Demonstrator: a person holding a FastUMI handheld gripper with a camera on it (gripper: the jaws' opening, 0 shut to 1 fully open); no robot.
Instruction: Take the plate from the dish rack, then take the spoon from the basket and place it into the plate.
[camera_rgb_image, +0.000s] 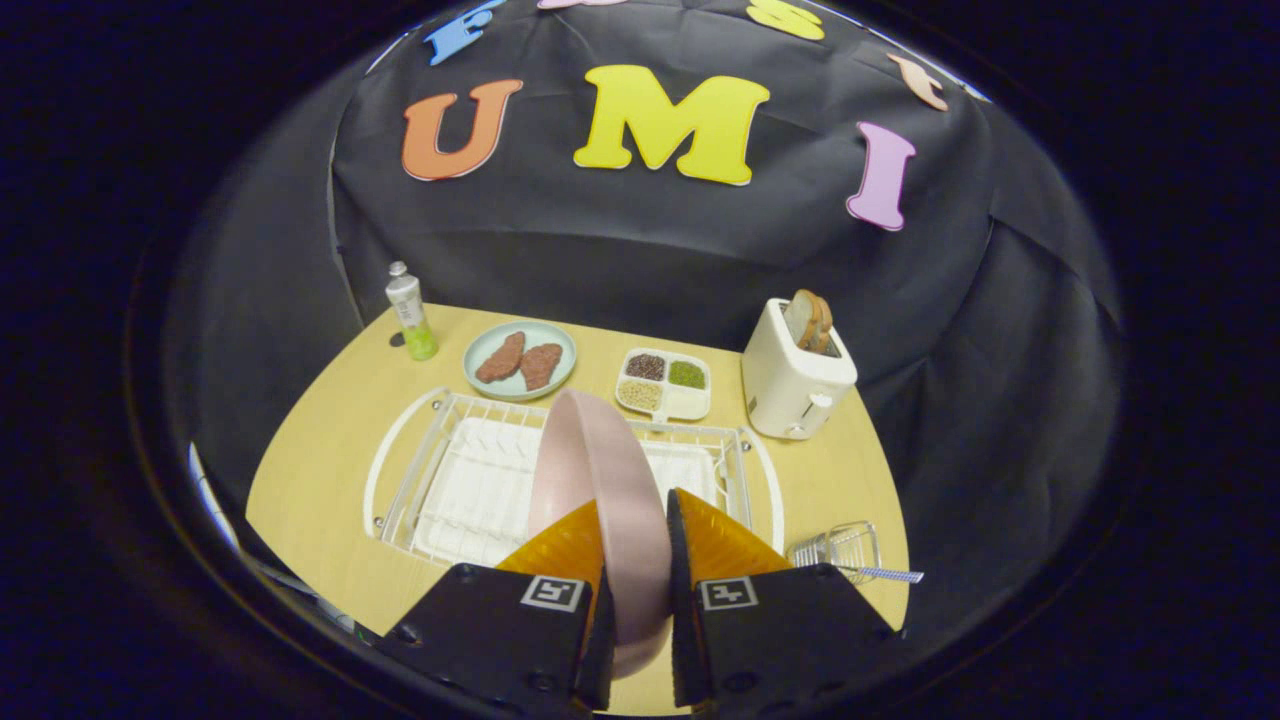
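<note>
A pale pink plate (590, 470) stands on edge between my fingers, with my gripper (636, 505) shut on its rim. It is held above the white wire dish rack (470, 480), which lies on the wooden table just beyond the fingers. To the right of the fingers sits a small wire basket (840, 548). A spoon (885, 574) with a patterned handle pokes out of that basket toward the right.
Beyond the rack stand a green-capped bottle (410, 312), a light blue plate with two brown patties (520, 360), a divided dish of grains (663, 383) and a white toaster with bread (797, 372). Bare table (310, 470) lies left of the rack.
</note>
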